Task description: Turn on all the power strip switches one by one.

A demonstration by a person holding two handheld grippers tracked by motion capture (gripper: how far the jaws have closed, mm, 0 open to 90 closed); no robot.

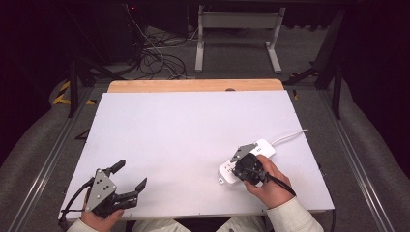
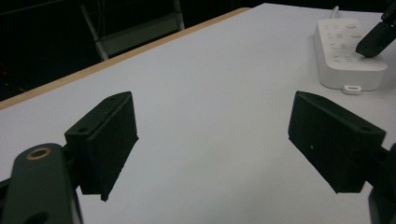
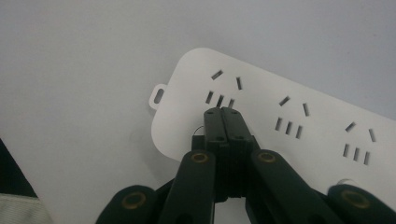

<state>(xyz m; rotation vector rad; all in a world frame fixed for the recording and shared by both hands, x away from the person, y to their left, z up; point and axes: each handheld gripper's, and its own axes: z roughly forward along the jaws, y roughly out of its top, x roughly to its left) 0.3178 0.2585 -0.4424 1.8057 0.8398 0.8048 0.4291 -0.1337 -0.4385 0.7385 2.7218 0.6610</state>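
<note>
Dark room, cables on the floor beyond, and a wide white desk [image 1: 193, 140] with a pale wooden far edge. Nothing on the top but a white plastic power strip with rows of socket slots [image 1: 265, 146], lying at an angle near the right front, its white cord [image 1: 290, 137] trailing off toward the right edge.

Right tool [image 3: 223, 114] clenched, jaws pressed flat together with nothing between them, tip down on the strip's top face just beside the end group of slots, close to a small round feature half hidden under the jaws. Probably a push on a switch there rather than a grasp; cannot tell for sure. Right hand [image 1: 270, 186] wrapped round the tool from behind, pale sleeve at the desk's front edge.

Left tool [image 2: 212, 144] released, jaws spread wide, low over bare desk at the left front, well apart from the strip. Likely parked clear, with no steadying of the strip called for.
</note>
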